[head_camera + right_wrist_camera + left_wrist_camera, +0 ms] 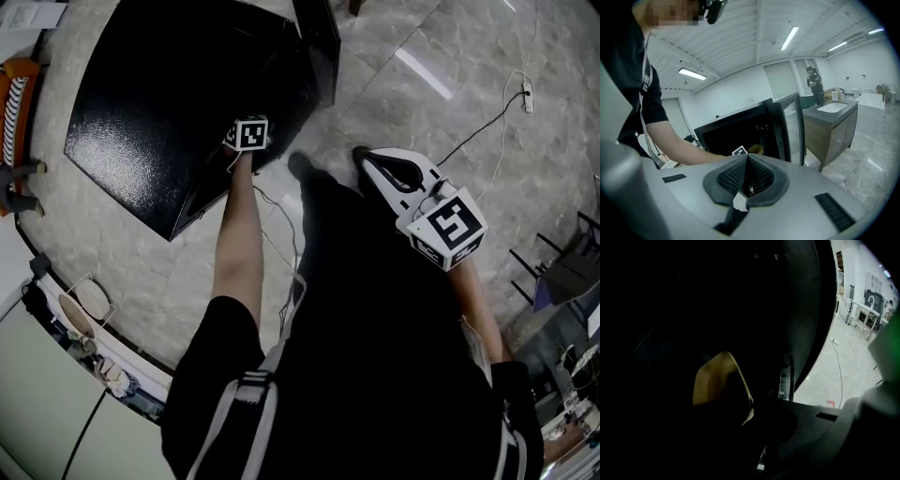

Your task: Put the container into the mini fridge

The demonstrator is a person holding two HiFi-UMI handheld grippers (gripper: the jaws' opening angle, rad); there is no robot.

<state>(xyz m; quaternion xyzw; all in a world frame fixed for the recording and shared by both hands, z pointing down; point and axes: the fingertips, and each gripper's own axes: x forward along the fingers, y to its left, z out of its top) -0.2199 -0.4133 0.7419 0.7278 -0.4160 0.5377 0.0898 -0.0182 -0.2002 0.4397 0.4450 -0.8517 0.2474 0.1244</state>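
The black mini fridge (159, 122) stands on the floor with its door (321, 42) swung open. My left gripper (248, 133) reaches into the dark inside, and only its marker cube shows in the head view. In the left gripper view the gripper (751, 416) appears shut on the lower edge of a tan container (717, 380), deep in shadow. The right gripper view shows the same container (755, 149) inside the fridge (736, 129), beside the left gripper's cube (739, 151). My right gripper (361, 155) hangs back to the right of the fridge, shut and empty (746, 160).
A power strip (528, 95) and its cable lie on the marble floor at the far right. A grey sink cabinet (829, 124) stands right of the fridge door (787, 126), with a person (814, 83) behind it. Chairs (562, 272) crowd the right edge.
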